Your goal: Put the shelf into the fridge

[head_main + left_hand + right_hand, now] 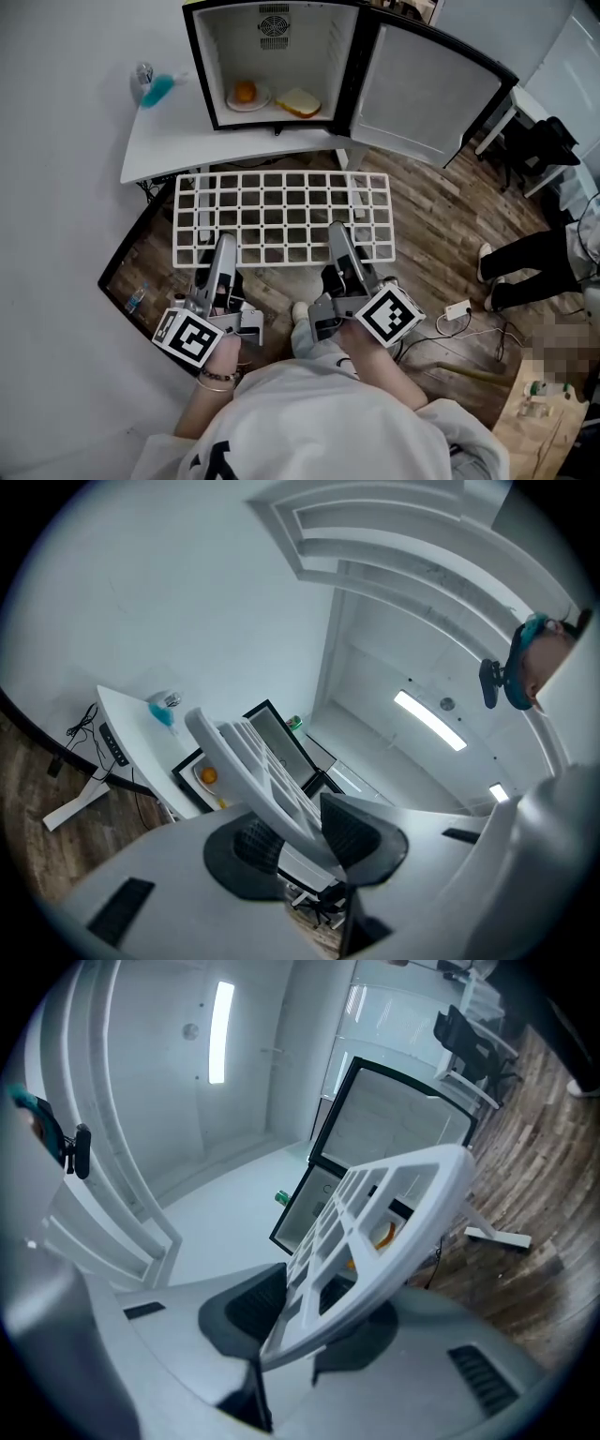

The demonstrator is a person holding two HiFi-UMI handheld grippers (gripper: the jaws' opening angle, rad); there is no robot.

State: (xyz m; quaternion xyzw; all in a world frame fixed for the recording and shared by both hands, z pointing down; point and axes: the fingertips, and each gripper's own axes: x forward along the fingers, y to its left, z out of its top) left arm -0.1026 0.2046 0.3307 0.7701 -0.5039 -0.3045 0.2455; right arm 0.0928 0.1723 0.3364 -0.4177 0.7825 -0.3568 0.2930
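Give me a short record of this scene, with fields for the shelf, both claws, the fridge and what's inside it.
shelf: white grid, held in front of the fridge, not yet inside
left claw: shut on the shelf's near edge
right claw: shut on the shelf's near edge
fridge: on the white table, door open to the right
inside: orange on a plate, slice of bread beside it
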